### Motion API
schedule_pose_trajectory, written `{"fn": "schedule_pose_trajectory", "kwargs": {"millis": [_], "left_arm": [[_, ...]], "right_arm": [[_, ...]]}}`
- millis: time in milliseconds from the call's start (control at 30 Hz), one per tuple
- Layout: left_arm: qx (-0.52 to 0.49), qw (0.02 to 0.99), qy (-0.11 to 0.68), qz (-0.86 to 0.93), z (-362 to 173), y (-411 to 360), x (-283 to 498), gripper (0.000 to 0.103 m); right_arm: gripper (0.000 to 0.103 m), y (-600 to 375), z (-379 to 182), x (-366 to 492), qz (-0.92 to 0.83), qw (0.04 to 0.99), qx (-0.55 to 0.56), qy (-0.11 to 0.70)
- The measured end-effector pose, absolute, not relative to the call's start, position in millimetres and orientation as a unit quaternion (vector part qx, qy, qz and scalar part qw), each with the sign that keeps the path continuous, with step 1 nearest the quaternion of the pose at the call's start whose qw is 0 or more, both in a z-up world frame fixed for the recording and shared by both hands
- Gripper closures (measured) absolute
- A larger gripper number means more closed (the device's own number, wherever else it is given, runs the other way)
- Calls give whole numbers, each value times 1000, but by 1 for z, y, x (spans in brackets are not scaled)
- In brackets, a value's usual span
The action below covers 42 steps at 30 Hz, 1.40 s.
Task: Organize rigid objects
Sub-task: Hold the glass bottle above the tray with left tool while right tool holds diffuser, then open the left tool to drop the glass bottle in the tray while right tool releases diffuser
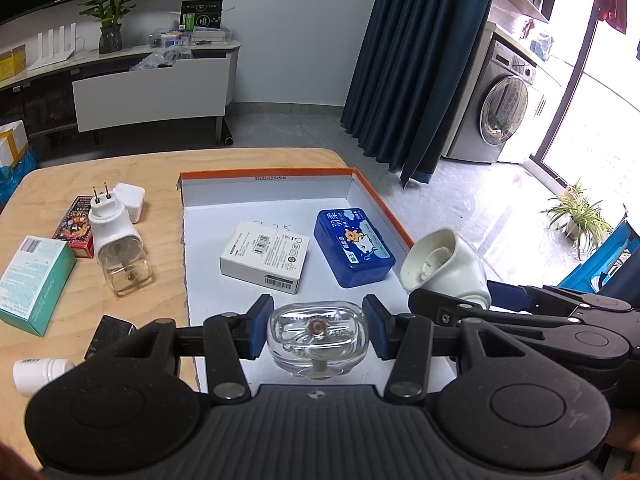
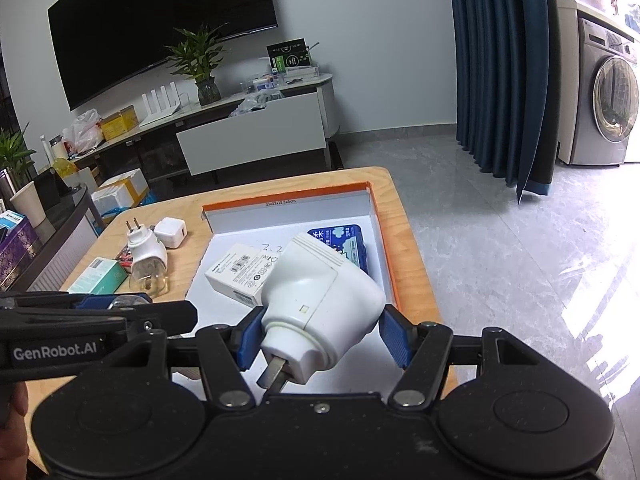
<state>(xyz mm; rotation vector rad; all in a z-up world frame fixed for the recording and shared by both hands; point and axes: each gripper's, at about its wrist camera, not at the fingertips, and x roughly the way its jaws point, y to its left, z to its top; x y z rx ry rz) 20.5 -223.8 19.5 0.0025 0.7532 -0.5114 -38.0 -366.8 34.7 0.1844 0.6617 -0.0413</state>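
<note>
"GenRobot.AI" is printed in white on the side of the left gripper (image 2: 132, 312), and the far inner wall of the orange-rimmed box (image 1: 264, 174) carries a size mark reading roughly "33x23x12.5x5cm". Inside the box lie a white carton (image 1: 265, 256) with barcodes and small certification symbols and, just beside it, a blue case (image 1: 353, 246) with Chinese characters and a cartoon animal on its lid; the near half of the box floor is bare white. The left gripper (image 1: 317, 330) holds a clear glass bottle (image 1: 318, 336) between its blue pads over that near part. The right gripper (image 2: 320, 334) is clamped on a white plug-in heater (image 2: 320, 300), prongs toward the camera, above the box's right near corner. On the wooden table (image 1: 160, 160) left of the box sit another plug-in unit with a bottle (image 1: 116, 240), a white charger cube (image 1: 130, 200), a teal carton (image 1: 34, 280) and a red patterned box (image 1: 76, 220) — text unreadable.
</note>
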Motion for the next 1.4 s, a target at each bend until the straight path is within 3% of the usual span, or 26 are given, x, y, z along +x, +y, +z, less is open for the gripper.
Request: {"fn": "schedule_pose_trajectory", "kwargs": {"millis": [933, 1400], "left_arm": [[3, 893, 376, -248, 10, -223, 30, 53], [-5, 881, 387, -271, 5, -231, 32, 54]], "right_arm": [[28, -369, 22, -18, -15, 934, 91, 344], [26, -384, 38, -28, -44, 946, 106, 304]]}}
